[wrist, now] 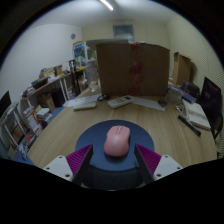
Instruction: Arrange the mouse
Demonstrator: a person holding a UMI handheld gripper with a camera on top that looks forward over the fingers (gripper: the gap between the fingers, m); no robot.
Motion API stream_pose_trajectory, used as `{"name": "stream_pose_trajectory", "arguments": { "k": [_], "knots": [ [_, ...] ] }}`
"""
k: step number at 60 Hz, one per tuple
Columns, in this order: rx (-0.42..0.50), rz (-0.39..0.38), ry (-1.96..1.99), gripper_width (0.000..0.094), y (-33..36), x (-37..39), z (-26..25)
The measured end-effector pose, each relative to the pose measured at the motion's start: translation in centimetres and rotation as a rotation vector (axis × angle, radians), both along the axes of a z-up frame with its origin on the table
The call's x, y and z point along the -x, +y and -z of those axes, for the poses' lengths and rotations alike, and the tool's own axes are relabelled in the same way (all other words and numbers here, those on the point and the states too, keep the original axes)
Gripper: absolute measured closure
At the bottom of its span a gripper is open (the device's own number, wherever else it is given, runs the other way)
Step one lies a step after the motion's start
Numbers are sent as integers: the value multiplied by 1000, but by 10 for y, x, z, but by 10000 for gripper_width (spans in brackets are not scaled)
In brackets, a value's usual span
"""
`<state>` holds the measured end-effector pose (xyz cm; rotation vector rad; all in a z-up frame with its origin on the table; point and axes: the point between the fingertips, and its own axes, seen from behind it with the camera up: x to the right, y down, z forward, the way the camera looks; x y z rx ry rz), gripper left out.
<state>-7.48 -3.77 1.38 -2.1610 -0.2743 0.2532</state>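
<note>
Gripper (115, 165) spread around rounded pink mouse (117, 141)

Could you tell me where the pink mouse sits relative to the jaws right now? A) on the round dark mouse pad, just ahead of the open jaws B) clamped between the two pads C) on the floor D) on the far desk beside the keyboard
A: the pink mouse rests on the round dark mouse pad, just ahead of the gripper, whose jaws stand open, neither pad touching it.

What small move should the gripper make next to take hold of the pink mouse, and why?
Probably ease forward and lower slightly. The pink mouse lies on the dark round mat just ahead of the open gripper, centred between its fingers but not yet touched, so closing now would likely miss it.
</note>
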Motion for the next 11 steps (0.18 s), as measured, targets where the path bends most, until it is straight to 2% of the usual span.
{"name": "stream_pose_trajectory", "arguments": {
  "k": [11],
  "knots": [
    [-75, -31, 100, 83, -79, -35, -29]
  ]
}}
